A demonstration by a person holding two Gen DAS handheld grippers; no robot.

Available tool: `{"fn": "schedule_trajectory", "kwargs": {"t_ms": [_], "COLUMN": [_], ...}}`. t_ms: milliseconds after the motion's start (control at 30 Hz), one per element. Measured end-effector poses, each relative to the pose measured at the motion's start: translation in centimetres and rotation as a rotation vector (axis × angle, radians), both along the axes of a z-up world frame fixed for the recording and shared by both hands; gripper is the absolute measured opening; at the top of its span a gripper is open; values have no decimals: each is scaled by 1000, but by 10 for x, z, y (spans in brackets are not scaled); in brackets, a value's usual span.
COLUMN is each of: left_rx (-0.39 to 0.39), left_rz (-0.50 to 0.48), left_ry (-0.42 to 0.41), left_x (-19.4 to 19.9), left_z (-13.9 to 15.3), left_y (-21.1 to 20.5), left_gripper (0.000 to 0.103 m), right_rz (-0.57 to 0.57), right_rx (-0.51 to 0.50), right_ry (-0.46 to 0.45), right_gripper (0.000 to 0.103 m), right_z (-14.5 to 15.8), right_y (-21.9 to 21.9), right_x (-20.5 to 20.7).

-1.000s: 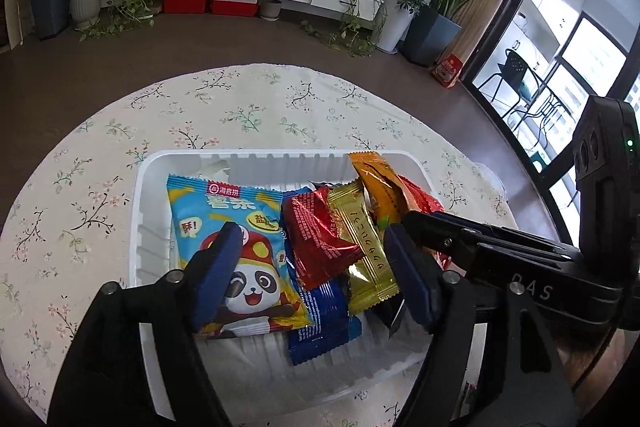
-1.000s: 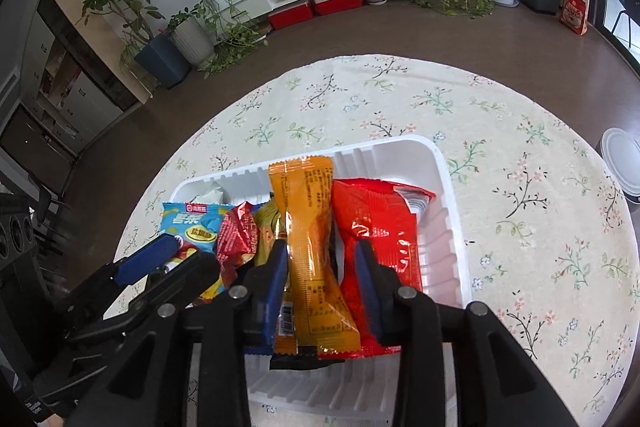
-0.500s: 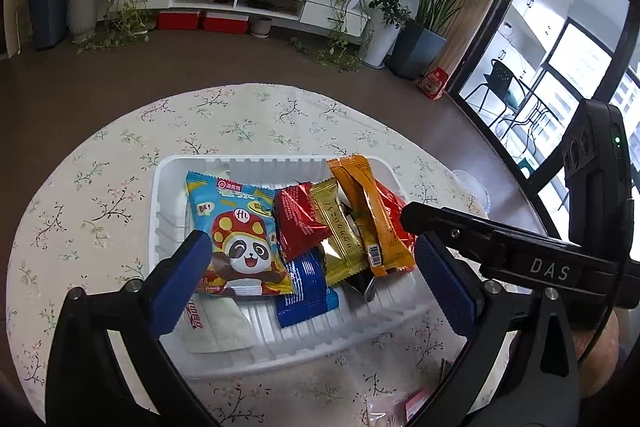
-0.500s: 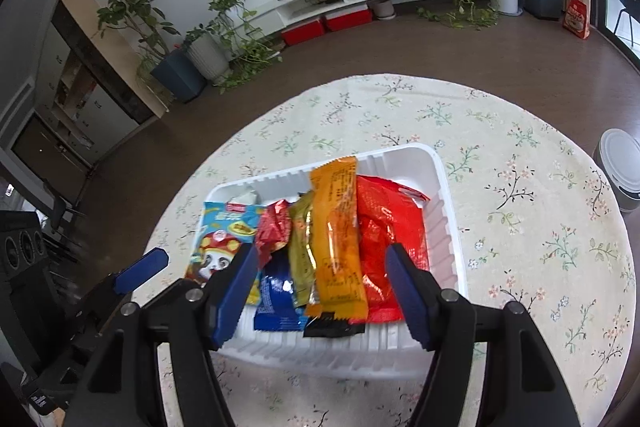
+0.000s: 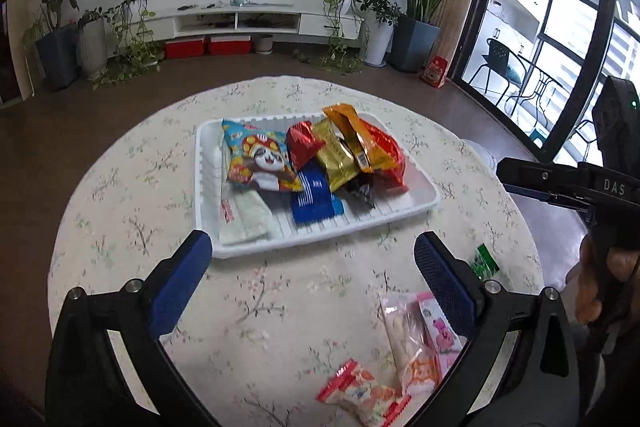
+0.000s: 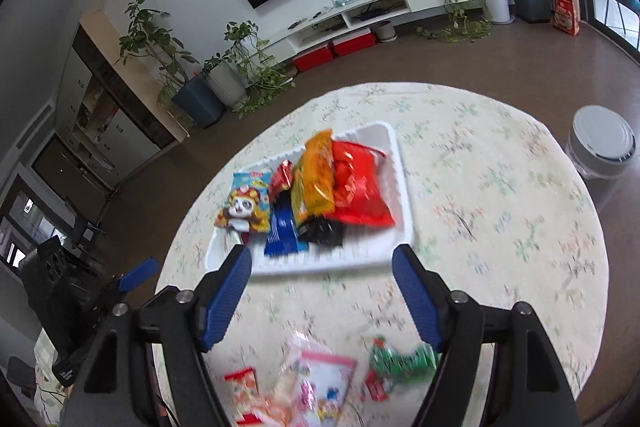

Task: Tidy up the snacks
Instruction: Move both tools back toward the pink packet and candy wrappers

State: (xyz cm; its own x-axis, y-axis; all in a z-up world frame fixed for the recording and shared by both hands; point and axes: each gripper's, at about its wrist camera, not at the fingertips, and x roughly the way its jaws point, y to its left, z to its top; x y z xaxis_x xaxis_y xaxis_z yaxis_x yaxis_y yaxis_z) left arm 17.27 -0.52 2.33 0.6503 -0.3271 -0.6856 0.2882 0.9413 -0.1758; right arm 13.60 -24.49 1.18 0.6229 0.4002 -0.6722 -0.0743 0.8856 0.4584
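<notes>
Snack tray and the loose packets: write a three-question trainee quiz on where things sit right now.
1. True or false: the panda packet lies inside the white tray.
2. Which packet lies outside the tray on the tablecloth? A) blue packet B) green packet C) orange packet
3. Fill in: the left gripper holds ____ between its jaws.

Key: 1 true; 2 B; 3 nothing

White plastic tray (image 5: 416, 205) ribbed; snack packets (image 5: 352, 143) glossy foil; tablecloth (image 5: 132, 211) matt cloth
</notes>
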Motion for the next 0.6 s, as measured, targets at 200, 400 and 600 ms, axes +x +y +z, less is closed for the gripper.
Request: {"fn": "schedule_trajectory", "kwargs": {"t_ms": [200,400,600], "left_rx": [-39,-8,49], "left_rz": [51,28,-12], "left_ry": [108,129,128], "left_x": [-46,-81,-93], "left_z": [-26,-42,-47], "left_y": [14,6,-14], "left_gripper": [103,103,103], "right_rz": [-35,-17,54], "right_rx": [-10,-43,-79], "right_ry": [46,88,107], "right_gripper": [76,73,65], "right_z": [-21,-39,-53], "right_y": [-15,-5,24], "right_x": [-50,-87,-106]}}
